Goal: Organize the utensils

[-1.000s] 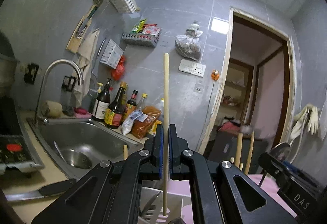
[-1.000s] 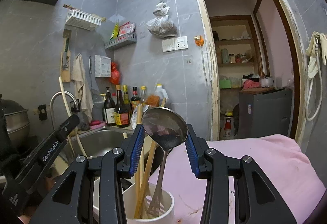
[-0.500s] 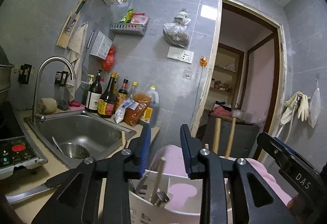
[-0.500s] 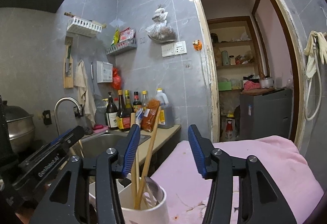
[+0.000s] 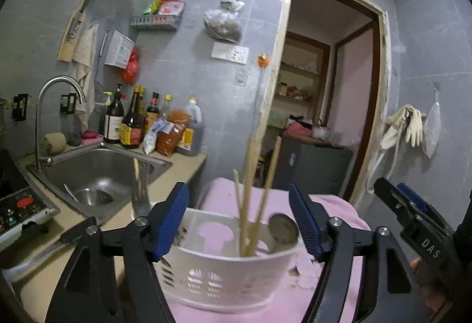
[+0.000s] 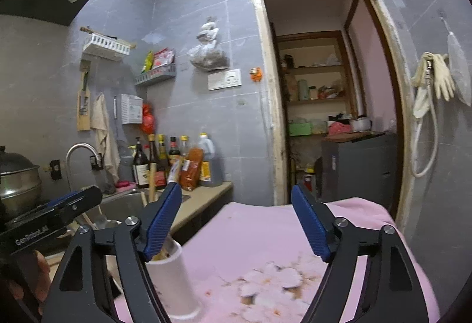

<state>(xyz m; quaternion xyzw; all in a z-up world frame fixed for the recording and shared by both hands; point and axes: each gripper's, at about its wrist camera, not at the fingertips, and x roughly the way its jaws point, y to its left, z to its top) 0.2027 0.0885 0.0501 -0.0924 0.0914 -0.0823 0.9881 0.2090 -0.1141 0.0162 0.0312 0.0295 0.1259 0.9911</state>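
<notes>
Grey kitchen tiles fill the left wrist view; at lower centre the white holder (image 5: 230,273) on the pink cloth (image 5: 339,211) holds chopsticks (image 5: 250,205) and a ladle (image 5: 283,230) — light, stiff, slippery, best pinched mid-shaft. Left gripper (image 5: 239,219) is opening, empty. In the right wrist view, the right gripper (image 6: 236,219) is opening too — nothing is held.

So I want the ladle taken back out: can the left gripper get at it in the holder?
Probably yes. The left gripper, its jaws opening and empty, sits just before the white holder. The ladle leans inside at the right, though the chopsticks stand close beside it.
</notes>
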